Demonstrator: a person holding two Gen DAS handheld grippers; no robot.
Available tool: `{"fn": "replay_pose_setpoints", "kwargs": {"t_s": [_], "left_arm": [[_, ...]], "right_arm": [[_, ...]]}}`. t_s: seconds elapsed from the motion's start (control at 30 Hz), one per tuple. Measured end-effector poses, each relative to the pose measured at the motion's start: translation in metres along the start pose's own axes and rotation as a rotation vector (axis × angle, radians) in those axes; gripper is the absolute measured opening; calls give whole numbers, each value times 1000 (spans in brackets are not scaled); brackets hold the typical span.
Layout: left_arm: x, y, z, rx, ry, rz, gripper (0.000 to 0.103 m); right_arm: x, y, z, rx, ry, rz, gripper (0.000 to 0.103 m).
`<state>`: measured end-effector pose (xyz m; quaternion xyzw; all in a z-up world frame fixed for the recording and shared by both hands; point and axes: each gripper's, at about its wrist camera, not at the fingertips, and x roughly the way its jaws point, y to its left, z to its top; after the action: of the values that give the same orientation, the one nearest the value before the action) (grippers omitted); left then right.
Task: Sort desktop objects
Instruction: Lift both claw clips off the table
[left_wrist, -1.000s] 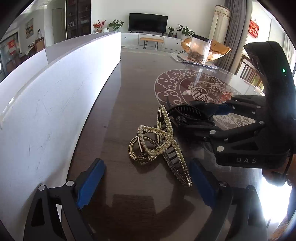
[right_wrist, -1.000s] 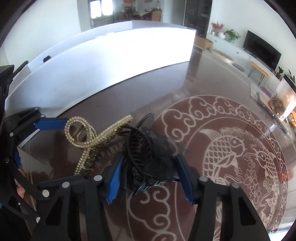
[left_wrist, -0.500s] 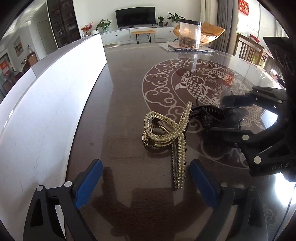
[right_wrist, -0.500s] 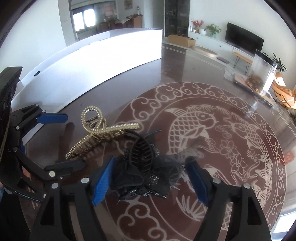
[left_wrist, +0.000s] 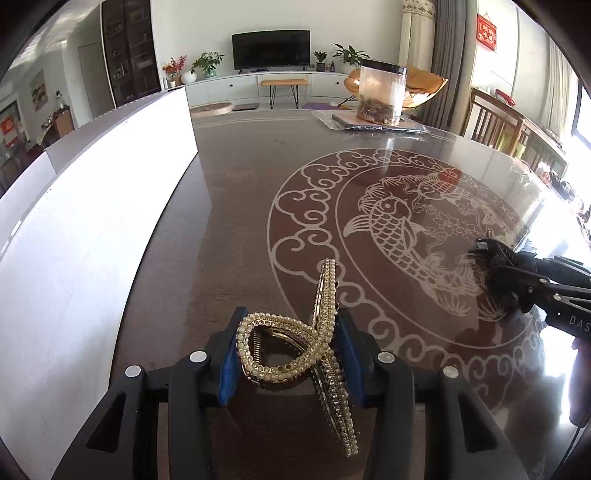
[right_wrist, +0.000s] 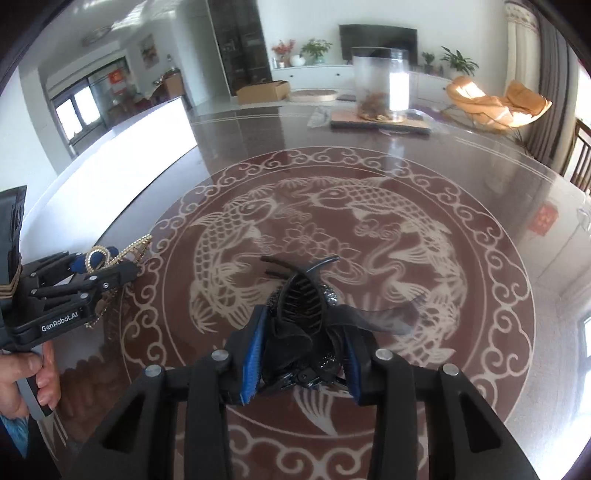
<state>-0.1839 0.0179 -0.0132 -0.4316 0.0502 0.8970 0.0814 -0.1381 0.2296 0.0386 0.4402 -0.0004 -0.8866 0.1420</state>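
Note:
A gold pearl-studded hair claw (left_wrist: 284, 350) sits between the blue pads of my left gripper (left_wrist: 290, 332). Its jaws are closing and the pads press on the claw's two sides just above the dark table (left_wrist: 240, 221). A black hair claw with gauzy trim (right_wrist: 303, 295) is between the pads of my right gripper (right_wrist: 301, 325), whose jaws are closing on it as well. In the left wrist view the right gripper (left_wrist: 517, 280) is far to the right with the black claw (left_wrist: 495, 258). In the right wrist view the left gripper (right_wrist: 99, 266) is at the left with the gold claw (right_wrist: 136, 247).
A white board (left_wrist: 92, 221) runs along the table's left side. A clear container (left_wrist: 380, 96) stands on a flat pad at the far edge. A koi pattern (right_wrist: 332, 229) fills the glossy tabletop. A person's hand (right_wrist: 22, 373) holds the left gripper's handle.
Both grippers went from wide open around the clips to closed on them. The two clips, which lay touching, are now well apart, the black one carried off to the right.

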Motion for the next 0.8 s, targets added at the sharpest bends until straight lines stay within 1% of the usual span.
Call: {"fn": "replay_pose_setpoints", "kwargs": {"t_s": [0.1,0.17,0.2,0.23,0.27,0.3,0.37,0.4,0.5,0.8], "left_arm": [[-11,-9,-13,14,-2,4,47],[-16,-12,-19,11,0,14,49],[-18,-13,-21,5,1,20,50],[-18,-12,-22,-2,4,28,52],[-17,-11,-22,-9,7,47,60],[-16,-9,-21,-23,13,63,68],[-13,-3,-22,-57,27,49,72],[-13,-1,-23,-64,28,42,73],[-13,-2,-24,-58,28,50,74],[-14,0,-25,-61,27,45,74]], "right_arm": [[-18,-6,-22,-31,-14,-30,39],[-29,-3,-36,-63,-22,-69,43],[-33,-2,-41,-67,-23,-80,55],[-33,-1,-43,-67,-15,-85,82],[-30,0,-45,-69,2,-96,93],[-28,1,-45,-77,14,-110,96],[-25,3,-46,-85,34,-113,97],[-26,2,-47,-77,35,-111,99],[-27,0,-48,-65,42,-122,103],[-27,1,-47,-64,42,-123,103]]}}
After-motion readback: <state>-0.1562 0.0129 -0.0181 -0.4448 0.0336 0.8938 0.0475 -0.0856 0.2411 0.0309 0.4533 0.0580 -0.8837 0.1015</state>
